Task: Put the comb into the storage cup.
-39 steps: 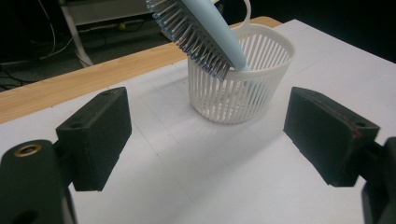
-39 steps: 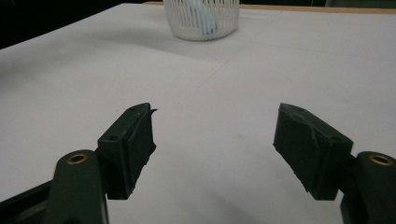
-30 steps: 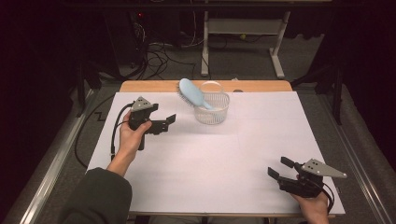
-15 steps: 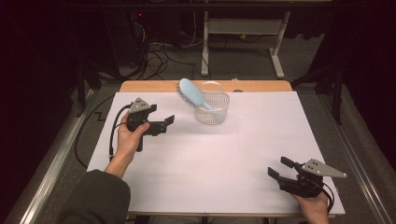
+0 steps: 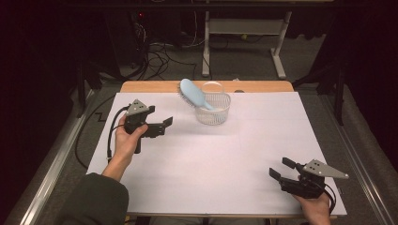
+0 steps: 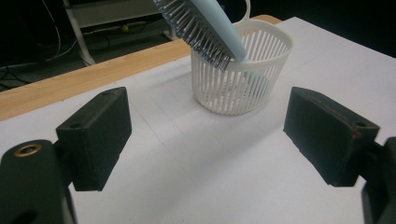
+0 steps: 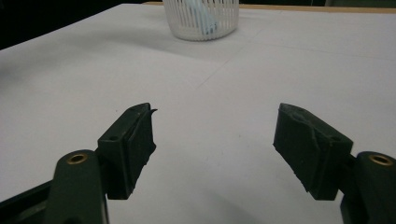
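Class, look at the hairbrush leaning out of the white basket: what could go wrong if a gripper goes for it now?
1. The hairbrush stands handle-down and leans over the rim of the light basket; pulling it sideways might tip the basket.
2. The left gripper, open and nearest, faces the bristle side; its jaws could slip on the bristles.

White desk (image 5: pixel 211 168) is bare between left tongs (image 5: pixel 165 125) and right tongs (image 5: pixel 278 168), free passage across the middle. One obstacle: basket (image 5: pixel 213 112) near far edge, brush (image 5: pixel 193 93) sticking out tilted up-left, overhanging the approach from the left tongs' side.
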The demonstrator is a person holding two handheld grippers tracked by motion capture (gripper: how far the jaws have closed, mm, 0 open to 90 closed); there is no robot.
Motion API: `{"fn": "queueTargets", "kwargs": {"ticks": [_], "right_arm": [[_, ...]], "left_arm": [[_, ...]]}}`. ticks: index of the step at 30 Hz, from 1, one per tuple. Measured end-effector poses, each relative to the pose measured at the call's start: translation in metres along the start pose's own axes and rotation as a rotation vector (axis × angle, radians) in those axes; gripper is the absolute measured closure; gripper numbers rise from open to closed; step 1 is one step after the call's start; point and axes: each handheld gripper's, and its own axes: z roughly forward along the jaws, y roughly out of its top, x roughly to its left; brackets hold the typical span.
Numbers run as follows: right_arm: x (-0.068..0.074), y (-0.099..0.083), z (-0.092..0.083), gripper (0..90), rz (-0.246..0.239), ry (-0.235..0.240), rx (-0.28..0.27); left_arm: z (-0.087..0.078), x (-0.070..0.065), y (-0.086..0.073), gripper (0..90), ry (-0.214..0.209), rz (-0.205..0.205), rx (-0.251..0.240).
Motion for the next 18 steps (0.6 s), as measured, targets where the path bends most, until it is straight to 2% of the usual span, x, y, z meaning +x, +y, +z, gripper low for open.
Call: {"fn": "queueTargets", "kwargs": {"ticks": [18], "right_arm": [[0.0004, 0.0001, 0.0004, 29.4, 0.002, -0.002, -0.004]], "left_arm": [[-0.0073, 0.0028, -0.0073, 16.1, 0.007, -0.008, -0.004]]}}
